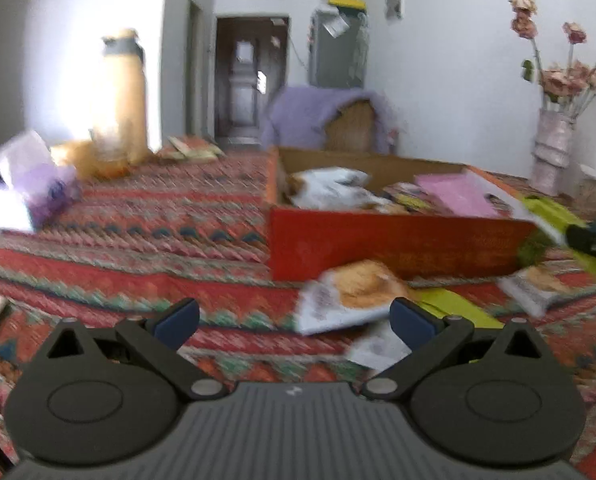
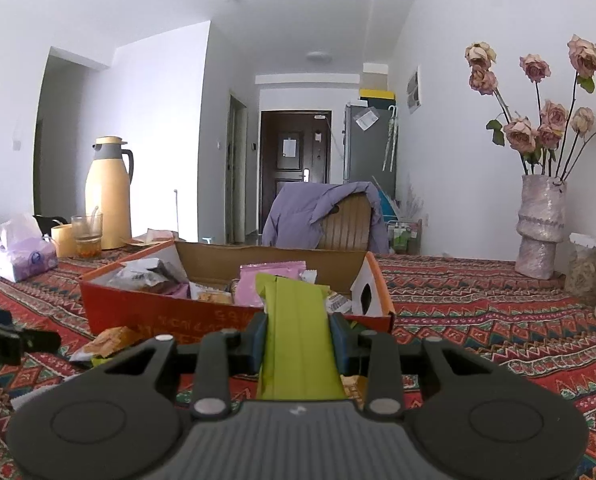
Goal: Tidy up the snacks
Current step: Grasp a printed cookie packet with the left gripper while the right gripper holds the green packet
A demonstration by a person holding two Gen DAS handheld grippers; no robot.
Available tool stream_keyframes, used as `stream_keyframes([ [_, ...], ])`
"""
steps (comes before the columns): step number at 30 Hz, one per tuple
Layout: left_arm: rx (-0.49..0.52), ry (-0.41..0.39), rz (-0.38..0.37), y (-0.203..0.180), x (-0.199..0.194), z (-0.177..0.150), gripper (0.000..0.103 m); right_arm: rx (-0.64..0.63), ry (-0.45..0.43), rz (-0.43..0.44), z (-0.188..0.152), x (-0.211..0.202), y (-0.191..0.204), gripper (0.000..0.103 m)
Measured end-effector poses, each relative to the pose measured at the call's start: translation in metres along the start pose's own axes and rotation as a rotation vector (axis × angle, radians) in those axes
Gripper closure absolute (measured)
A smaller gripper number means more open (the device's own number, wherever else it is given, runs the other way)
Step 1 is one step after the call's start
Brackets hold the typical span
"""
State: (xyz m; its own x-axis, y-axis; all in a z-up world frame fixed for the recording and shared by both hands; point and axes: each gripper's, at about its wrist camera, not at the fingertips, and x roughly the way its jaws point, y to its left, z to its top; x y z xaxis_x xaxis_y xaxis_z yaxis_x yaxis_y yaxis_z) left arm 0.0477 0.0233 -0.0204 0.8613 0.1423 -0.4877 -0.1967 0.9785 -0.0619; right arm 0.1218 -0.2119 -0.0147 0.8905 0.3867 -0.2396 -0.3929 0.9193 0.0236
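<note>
My right gripper (image 2: 298, 340) is shut on a long green snack packet (image 2: 294, 320), held just in front of the open red cardboard box (image 2: 170, 312). The box holds several snack packets, among them a pink one (image 2: 258, 280). In the left wrist view the same green packet (image 1: 550, 212) reaches over the right corner of the box (image 1: 398, 240). My left gripper (image 1: 296, 318) is open and holds nothing. It hovers over the patterned cloth, near a white biscuit packet (image 1: 350, 300) lying in front of the box. Another green packet (image 1: 454, 308) and a second biscuit packet (image 1: 538, 284) lie beside it.
A yellow thermos jug (image 2: 108, 196), a glass (image 2: 87, 236) and a purple tissue pack (image 2: 24, 256) stand at the far left of the table. A vase of dried roses (image 2: 540, 228) stands at the far right. A chair with a purple jacket (image 2: 322, 216) is behind the box.
</note>
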Motion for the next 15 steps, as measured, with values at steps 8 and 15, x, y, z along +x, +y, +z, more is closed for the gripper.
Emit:
stream_keyframes([
  [8, 0.071, 0.118, -0.087, -0.039, -0.006, -0.005, 0.0, 0.012, 0.003, 0.024, -0.006, -0.007, 0.001, 0.07],
  [15, 0.13, 0.191, -0.069, -0.058, 0.003, -0.018, 0.0, 0.018, -0.006, 0.033, -0.007, -0.013, 0.0, 0.071],
])
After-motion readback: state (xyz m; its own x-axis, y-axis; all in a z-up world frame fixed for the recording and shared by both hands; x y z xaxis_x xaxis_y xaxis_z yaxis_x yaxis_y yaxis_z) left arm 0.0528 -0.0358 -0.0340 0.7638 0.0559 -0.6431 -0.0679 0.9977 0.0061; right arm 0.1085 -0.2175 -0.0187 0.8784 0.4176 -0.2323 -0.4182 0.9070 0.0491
